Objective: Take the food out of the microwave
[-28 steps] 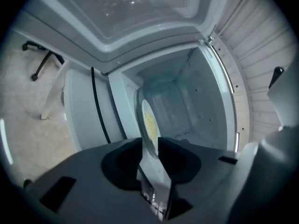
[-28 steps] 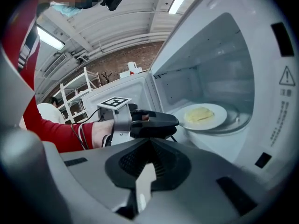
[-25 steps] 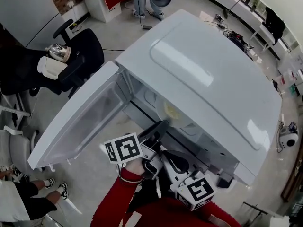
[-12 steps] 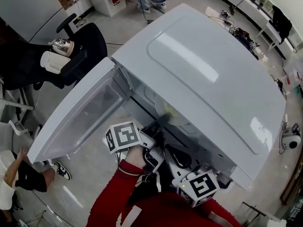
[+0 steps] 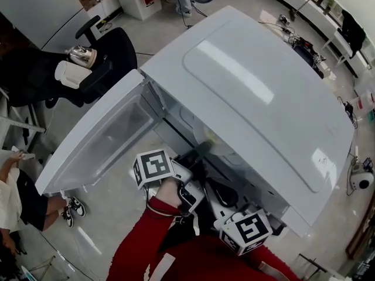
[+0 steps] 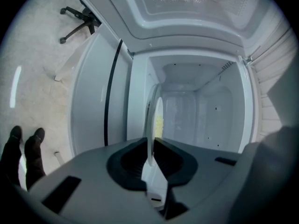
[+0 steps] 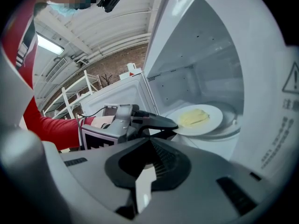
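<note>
A white microwave [image 5: 258, 92] stands with its door [image 5: 99, 139] swung open to the left. Inside, a white plate [image 7: 212, 113] with yellow food [image 7: 194, 117] rests on the glass turntable [image 7: 232, 125]. My left gripper [image 5: 202, 148] reaches into the opening and is shut on the plate's near rim [image 6: 153, 120], which shows edge-on between its jaws [image 6: 150, 164]. In the right gripper view the left gripper [image 7: 174, 124] clamps that rim. My right gripper [image 5: 218, 193] hangs back just outside the opening, jaws [image 7: 148, 174] close together with nothing between them.
An office chair [image 5: 111, 60] carrying a kettle [image 5: 79, 55] and a white cup [image 5: 69, 74] stands at the upper left. A seated person [image 5: 17, 195] is at the left edge. The open door blocks the left side of the cavity. Cables and gear lie on the floor at the right.
The left gripper stays clamped on the plate rim, shifted only slightly. The right gripper has barely moved. The seated person at the left edge has come further into view.
</note>
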### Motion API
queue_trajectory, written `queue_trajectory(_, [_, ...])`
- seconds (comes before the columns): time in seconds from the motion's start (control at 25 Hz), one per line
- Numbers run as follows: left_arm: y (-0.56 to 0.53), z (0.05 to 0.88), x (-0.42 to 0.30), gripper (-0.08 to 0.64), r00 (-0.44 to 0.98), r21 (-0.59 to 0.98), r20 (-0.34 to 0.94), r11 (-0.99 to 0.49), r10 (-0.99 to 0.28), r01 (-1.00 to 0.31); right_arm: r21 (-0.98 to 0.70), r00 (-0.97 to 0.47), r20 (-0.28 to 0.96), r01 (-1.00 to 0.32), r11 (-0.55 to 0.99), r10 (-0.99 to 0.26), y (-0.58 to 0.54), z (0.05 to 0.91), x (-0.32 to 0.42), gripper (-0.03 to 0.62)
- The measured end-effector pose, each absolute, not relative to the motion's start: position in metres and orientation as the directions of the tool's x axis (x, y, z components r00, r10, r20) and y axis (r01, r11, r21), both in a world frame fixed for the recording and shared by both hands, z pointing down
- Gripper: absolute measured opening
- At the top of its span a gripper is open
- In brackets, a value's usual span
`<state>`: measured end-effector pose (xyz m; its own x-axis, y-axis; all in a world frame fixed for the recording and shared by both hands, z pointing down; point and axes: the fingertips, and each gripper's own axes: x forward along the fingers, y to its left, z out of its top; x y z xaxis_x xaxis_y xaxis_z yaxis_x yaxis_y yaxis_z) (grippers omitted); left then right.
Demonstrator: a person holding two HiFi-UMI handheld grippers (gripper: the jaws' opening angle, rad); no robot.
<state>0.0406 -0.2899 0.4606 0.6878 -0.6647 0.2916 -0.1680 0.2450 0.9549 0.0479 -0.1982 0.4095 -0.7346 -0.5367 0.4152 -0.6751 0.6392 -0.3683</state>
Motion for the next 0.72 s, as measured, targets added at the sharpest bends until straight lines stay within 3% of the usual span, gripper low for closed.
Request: queue_trajectory(0.72, [-0.272,0.451,0.043,0.018,0.693,0.972,0.231,0.192,-0.684,-0.134,-0.352,-0.748,0.418,-0.657,0.667,-0.516,-0.19,0.407,0.053,0.011])
